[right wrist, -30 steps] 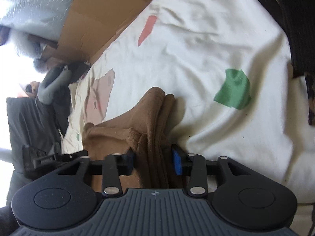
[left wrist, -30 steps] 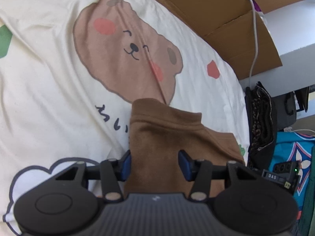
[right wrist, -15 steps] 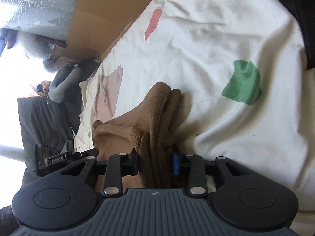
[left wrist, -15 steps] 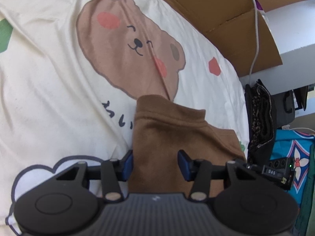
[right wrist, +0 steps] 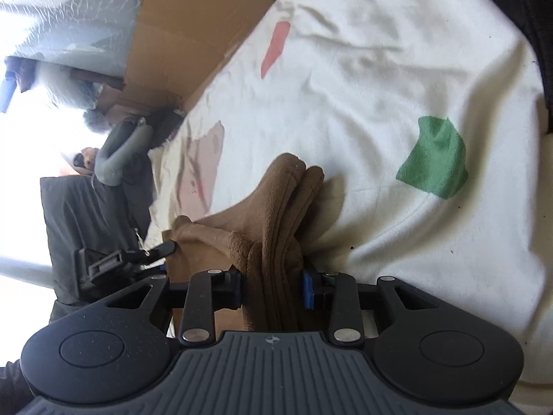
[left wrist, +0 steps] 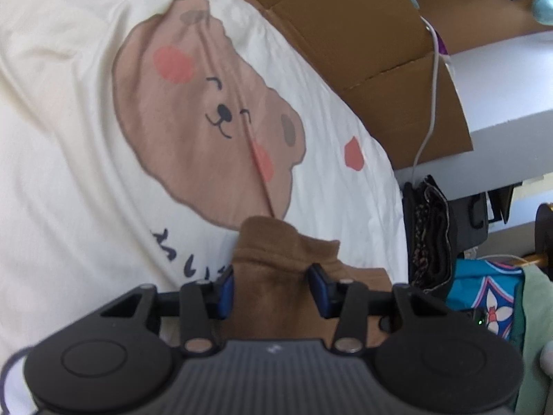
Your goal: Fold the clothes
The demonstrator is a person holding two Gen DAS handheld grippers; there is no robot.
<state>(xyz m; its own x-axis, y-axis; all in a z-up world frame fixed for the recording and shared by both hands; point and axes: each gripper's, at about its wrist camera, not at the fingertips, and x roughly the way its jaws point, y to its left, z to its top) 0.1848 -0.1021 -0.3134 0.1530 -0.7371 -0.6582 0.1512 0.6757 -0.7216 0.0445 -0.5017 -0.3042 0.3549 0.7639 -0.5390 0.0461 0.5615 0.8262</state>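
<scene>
Pinching the bunched brown garment [right wrist: 276, 214] in the right hand-held gripper [right wrist: 273, 290] while the left hand-held gripper [left wrist: 269, 290], just narrowed, brackets a loose flap, risking slippage onto the bear-print bedsheet [left wrist: 86, 173].

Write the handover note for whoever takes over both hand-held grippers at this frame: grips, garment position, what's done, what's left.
Left hand-held gripper: jaws have been closing around a flat edge of the brown garment; whether the pads press is unclear.
Right hand-held gripper: shut on the garment's bunched layers, having just closed.
Garment lies on the cream bear-print cover.
Done: several layers already stacked.
Left: probably finish the fold, lay it flat, release.
</scene>
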